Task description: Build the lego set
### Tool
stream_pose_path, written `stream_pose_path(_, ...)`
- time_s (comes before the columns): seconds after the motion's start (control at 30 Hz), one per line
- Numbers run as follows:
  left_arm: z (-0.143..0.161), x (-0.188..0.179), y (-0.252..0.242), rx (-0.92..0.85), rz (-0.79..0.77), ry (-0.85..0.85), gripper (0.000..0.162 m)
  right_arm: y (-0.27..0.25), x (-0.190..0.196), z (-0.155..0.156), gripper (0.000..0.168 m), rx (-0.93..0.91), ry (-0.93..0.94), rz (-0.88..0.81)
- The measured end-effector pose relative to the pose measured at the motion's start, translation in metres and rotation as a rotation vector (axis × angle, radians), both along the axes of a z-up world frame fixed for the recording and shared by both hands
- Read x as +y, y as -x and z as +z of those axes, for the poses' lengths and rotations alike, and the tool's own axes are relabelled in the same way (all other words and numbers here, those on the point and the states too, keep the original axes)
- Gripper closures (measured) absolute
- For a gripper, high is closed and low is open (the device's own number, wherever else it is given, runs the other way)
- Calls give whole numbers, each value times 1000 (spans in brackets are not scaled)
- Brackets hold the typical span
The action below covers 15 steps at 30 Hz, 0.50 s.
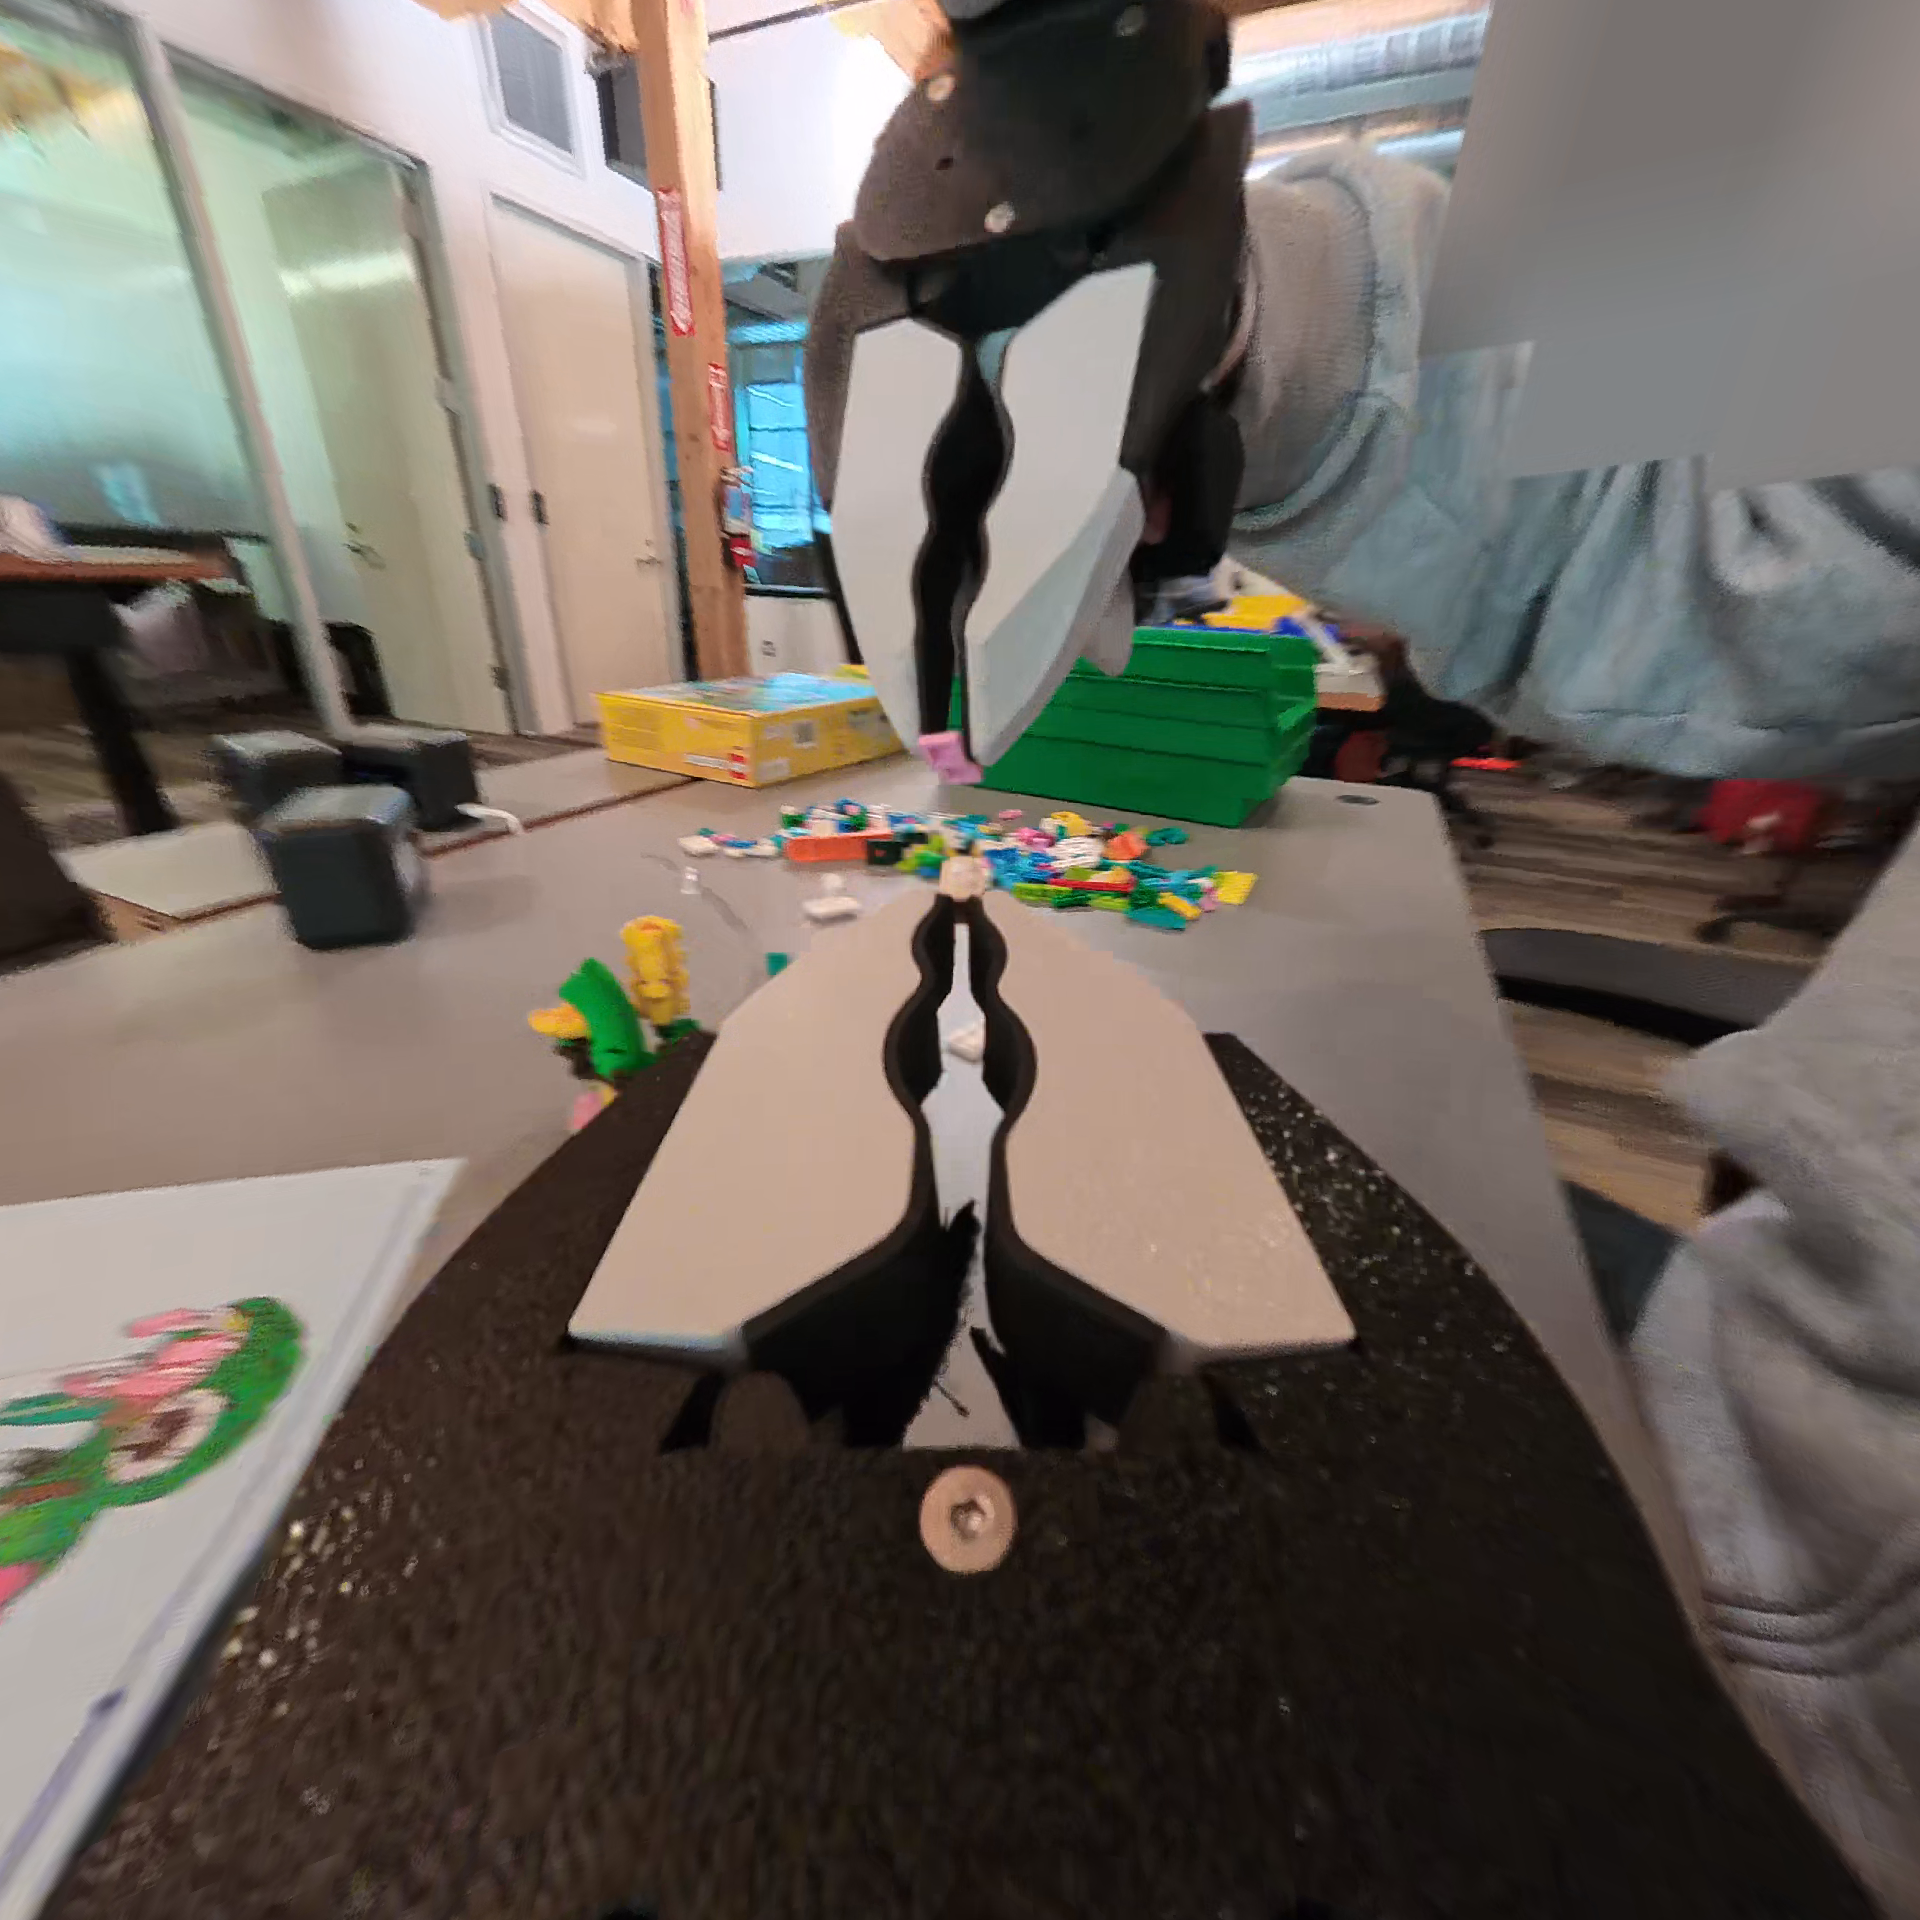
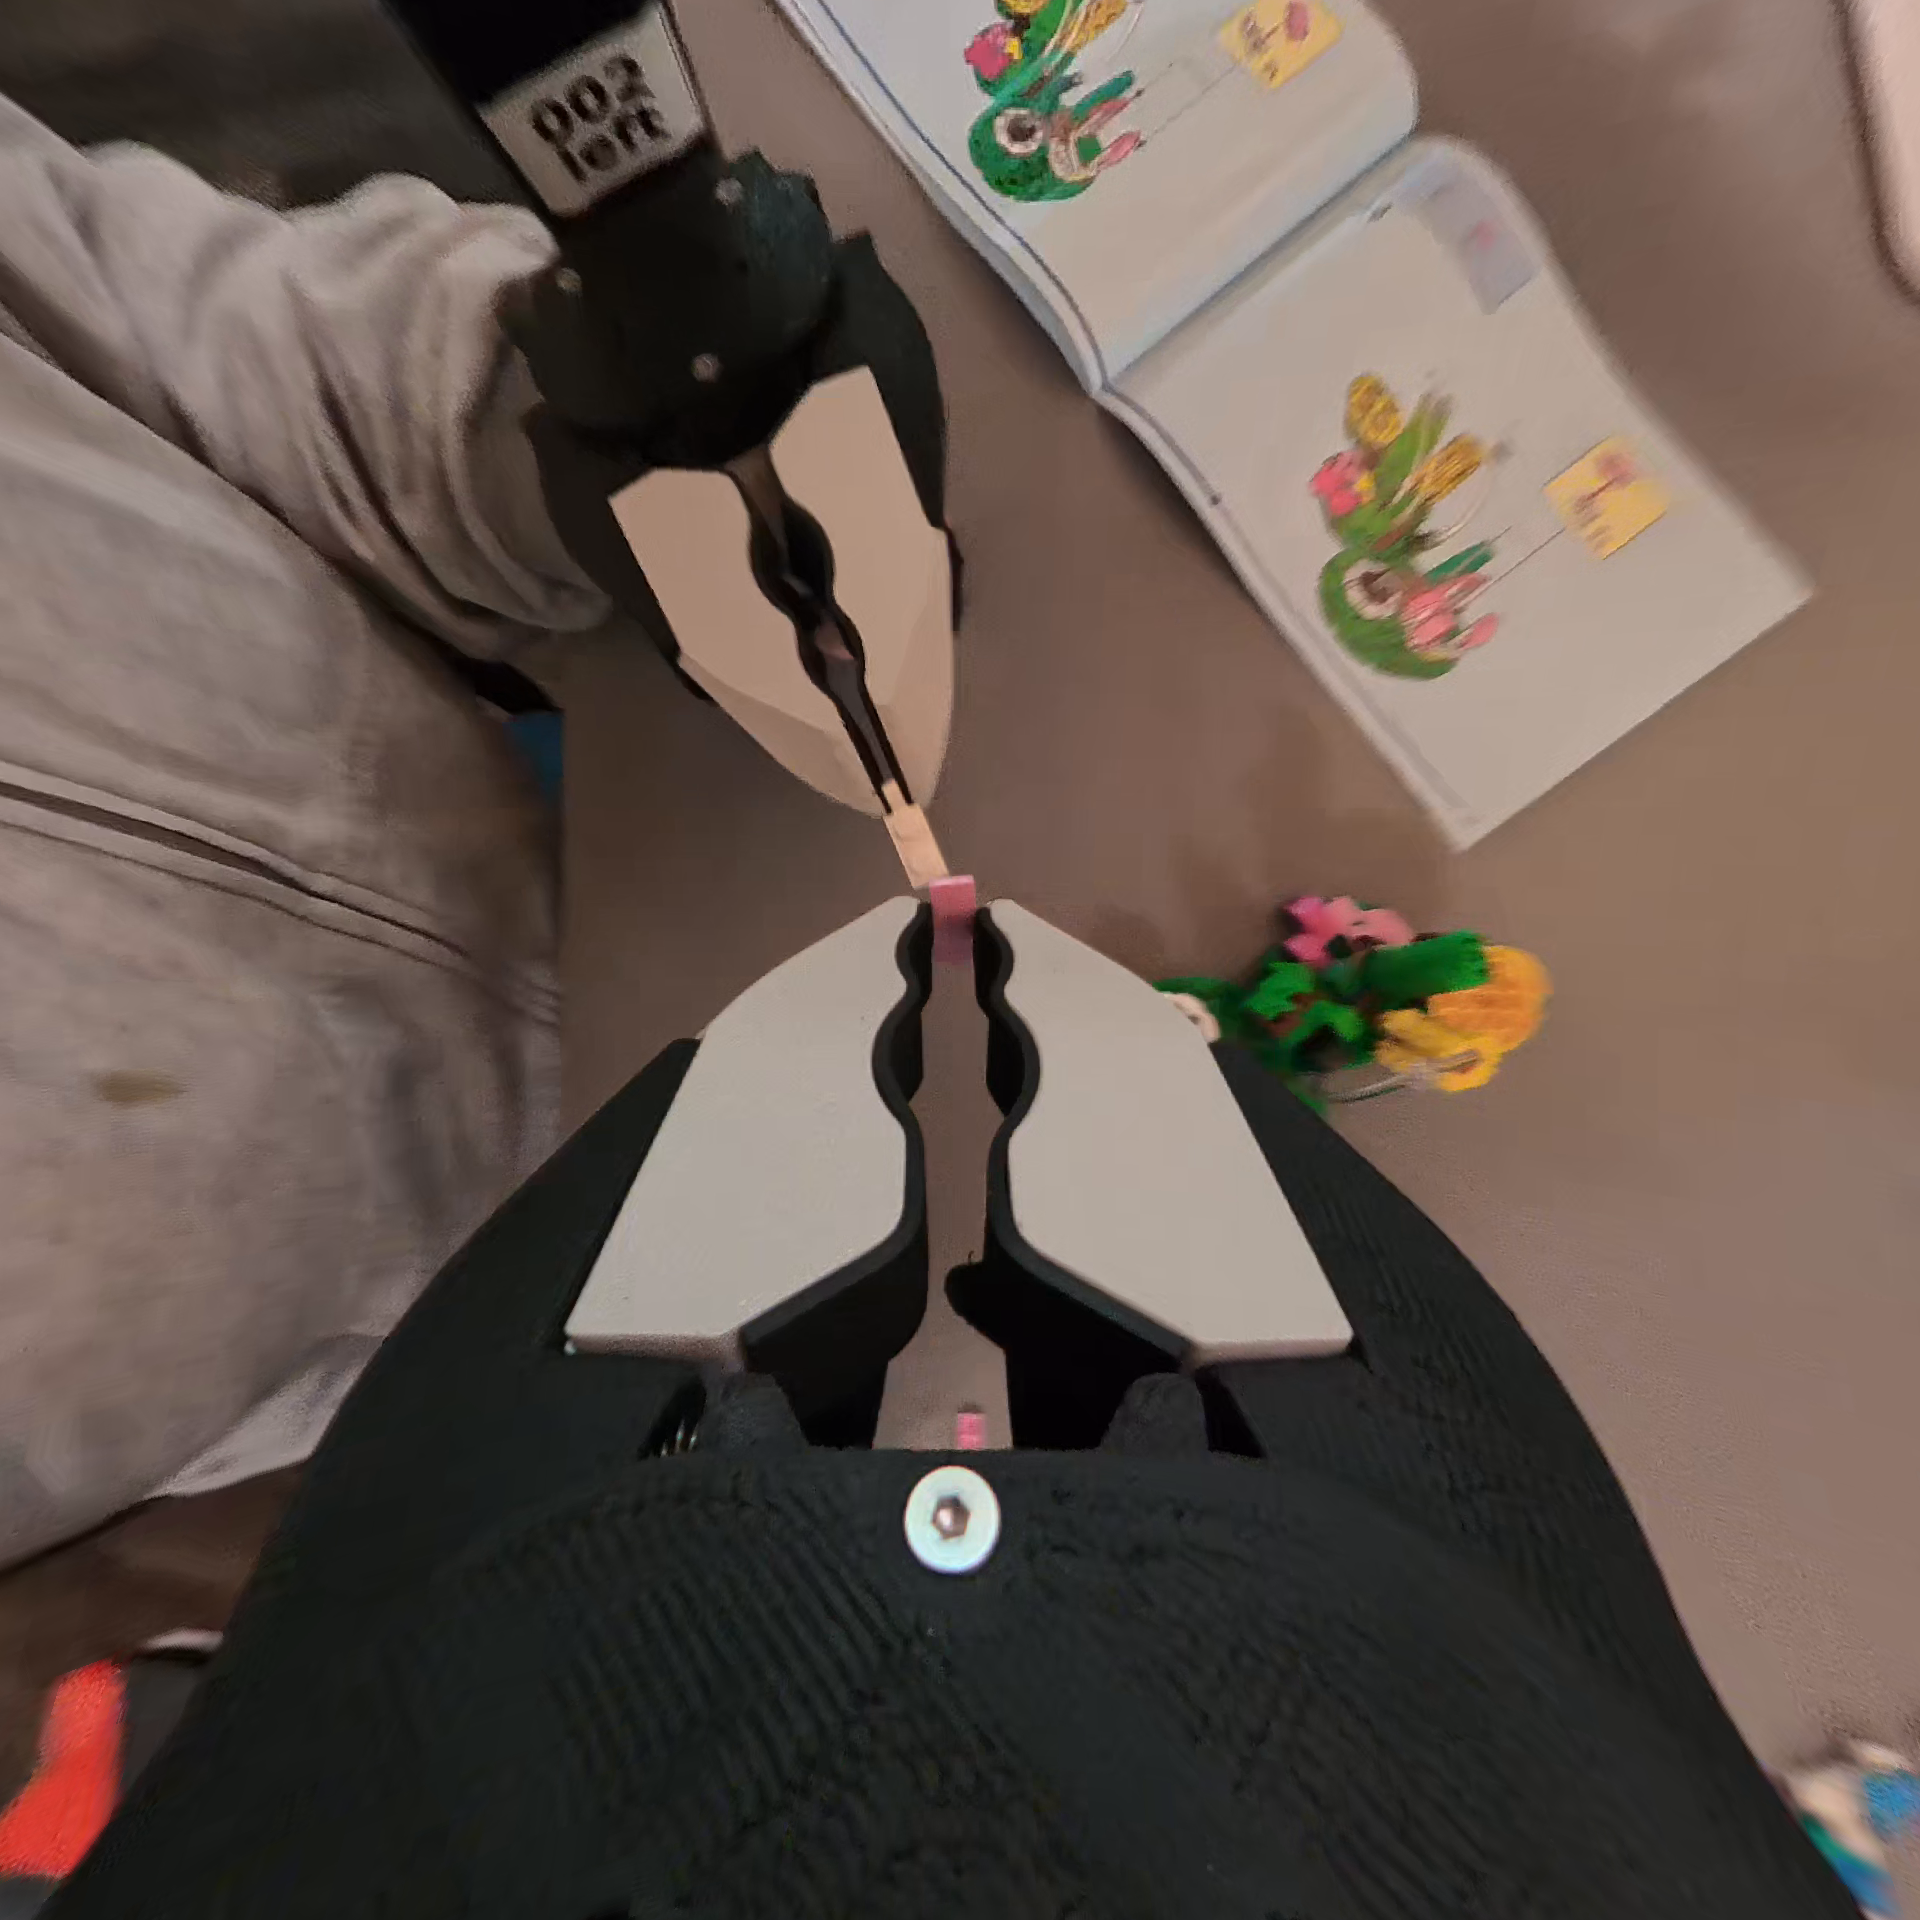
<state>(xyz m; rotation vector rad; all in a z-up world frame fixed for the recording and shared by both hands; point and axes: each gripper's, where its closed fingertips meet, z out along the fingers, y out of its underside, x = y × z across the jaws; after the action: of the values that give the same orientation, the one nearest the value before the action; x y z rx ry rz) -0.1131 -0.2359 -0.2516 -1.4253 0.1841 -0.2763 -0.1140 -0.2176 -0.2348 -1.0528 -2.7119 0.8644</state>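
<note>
Left wrist view, nearest: the left gripper [image 1: 961, 902] fills the lower centre of the frame, closed on a small white piece [image 1: 962, 878] pinched at the tips. At lower left lies a corner of the instruction booklet [image 1: 197, 1382]. Left of the fingers stands the partly built flower model [image 1: 613, 1003], green and yellow, on the grey table [image 1: 312, 1029]. Farther back, at centre, lies the loose brick pile [image 1: 997, 852]; behind it a yellow box [image 1: 743, 722] and a green bin [image 1: 1164, 727]. The pile, box and bin show in this view only.

At upper centre the right gripper [image 1: 951, 750] points downward, clamped on a pink brick [image 1: 953, 753], well above the pile. A grey sleeve [image 1: 1340, 343] runs behind it.

Right wrist view, looking down on the table [image 2: 1143, 727]: the right gripper [image 2: 954, 914] at lower centre grips the pink brick [image 2: 952, 914] upright between its tips. Just above, the left gripper [image 2: 896, 795] reaches in from upper left, tips angled toward lower right, holding the white piece [image 2: 914, 836], seen here as a thin flat plate. Its far end touches or nearly touches the pink brick; blur prevents certainty. A grey sleeve [image 2: 343, 364] covers the holding arm.

Only this view shows the instruction booklet [image 2: 1351, 343] open at upper right. The flower model [image 2: 1371, 1003] lies at right centre, pink blossom visible.
</note>
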Motion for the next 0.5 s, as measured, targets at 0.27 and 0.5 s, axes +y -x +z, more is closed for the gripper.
stream_pose_path(0.27, -3, -2, -8, -259, -213, 84, 160, -5, -14, -2, 162, -349, 194, -78)
stream_pose_path(0.5, -4, -2, -9, -281, -242, 99, 160, -7, -14, -11, 162, -394, 87, -53)
